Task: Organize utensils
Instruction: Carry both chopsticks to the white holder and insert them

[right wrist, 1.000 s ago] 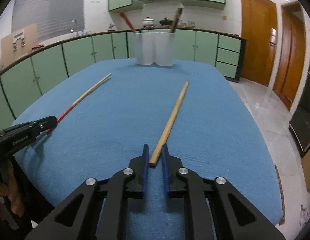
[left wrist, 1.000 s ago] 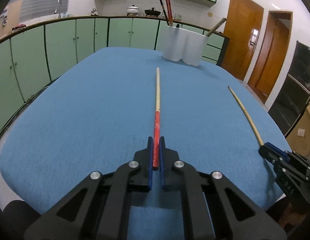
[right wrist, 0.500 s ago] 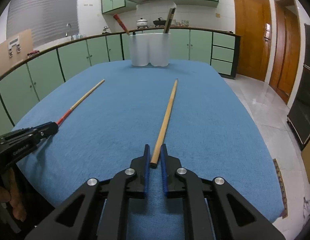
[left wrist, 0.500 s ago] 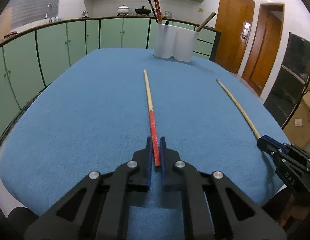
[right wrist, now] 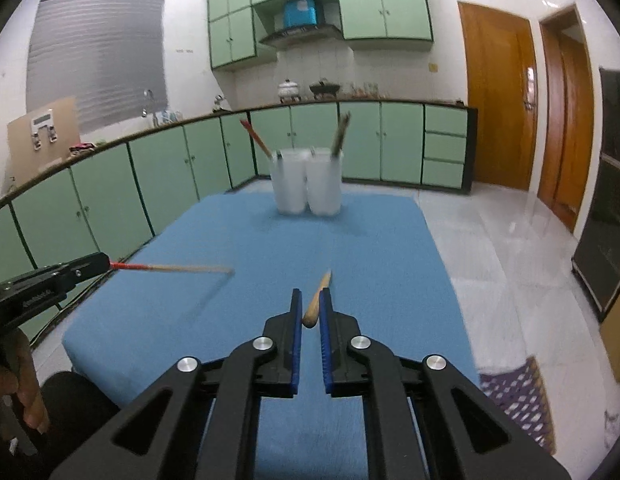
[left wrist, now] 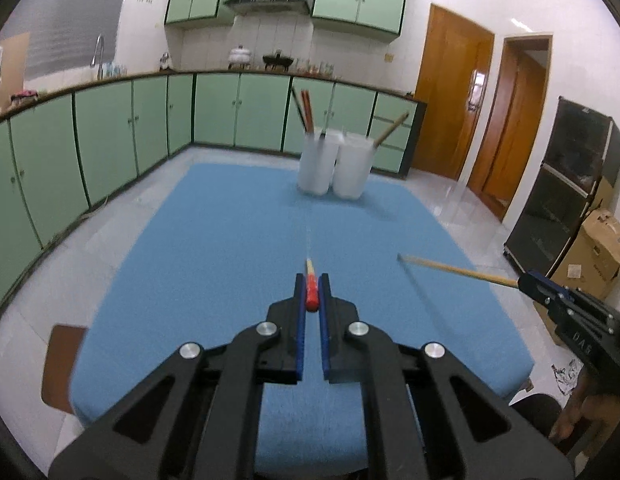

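1. The left gripper is clamped on the red end of a red-tipped chopstick, held in the air above the blue table.
2. The right gripper pinches a plain wooden chopstick, also above the table.
3. The white holder stands at the table's far end with utensils inside.

Bare blue table was seen ahead; at its far end, the white holder stood in the way; its sticks were blurred.
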Demonstrator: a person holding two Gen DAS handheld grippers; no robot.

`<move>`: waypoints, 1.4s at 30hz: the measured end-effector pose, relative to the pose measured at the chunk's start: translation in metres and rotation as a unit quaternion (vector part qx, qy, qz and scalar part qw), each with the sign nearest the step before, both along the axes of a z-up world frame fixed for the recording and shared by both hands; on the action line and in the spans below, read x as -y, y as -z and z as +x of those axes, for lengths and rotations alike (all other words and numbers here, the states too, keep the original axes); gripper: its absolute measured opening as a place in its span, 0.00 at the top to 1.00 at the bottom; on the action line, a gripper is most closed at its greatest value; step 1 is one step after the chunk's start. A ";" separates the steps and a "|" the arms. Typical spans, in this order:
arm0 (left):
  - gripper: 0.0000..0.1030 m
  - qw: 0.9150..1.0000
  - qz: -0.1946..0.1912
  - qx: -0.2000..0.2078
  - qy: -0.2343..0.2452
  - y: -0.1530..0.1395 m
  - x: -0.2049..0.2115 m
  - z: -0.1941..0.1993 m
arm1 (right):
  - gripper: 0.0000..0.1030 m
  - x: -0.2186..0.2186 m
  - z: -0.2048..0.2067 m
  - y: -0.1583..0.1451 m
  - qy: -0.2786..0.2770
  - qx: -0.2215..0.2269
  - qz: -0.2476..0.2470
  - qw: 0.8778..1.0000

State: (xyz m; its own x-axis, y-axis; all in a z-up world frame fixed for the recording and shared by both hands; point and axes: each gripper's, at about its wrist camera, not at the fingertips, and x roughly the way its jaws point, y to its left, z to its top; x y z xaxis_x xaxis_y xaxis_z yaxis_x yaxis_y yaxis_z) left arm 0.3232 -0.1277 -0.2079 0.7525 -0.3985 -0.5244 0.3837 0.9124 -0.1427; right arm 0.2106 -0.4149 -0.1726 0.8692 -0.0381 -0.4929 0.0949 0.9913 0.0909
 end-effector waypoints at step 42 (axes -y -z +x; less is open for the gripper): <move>0.95 0.996 0.000 0.018 0.091 -0.170 0.032 0.107 | 0.94 0.006 0.147 -0.208 -0.085 -0.054 -0.036 0.994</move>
State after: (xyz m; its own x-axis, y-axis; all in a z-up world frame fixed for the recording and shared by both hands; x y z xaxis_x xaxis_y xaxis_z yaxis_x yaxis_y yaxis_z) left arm 0.4303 -0.1601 -0.0377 0.6857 -0.5305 -0.4984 0.5478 0.8270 -0.1265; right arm 0.3574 -0.4212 0.0358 0.8077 0.0671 -0.5858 -0.0695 0.9974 0.0184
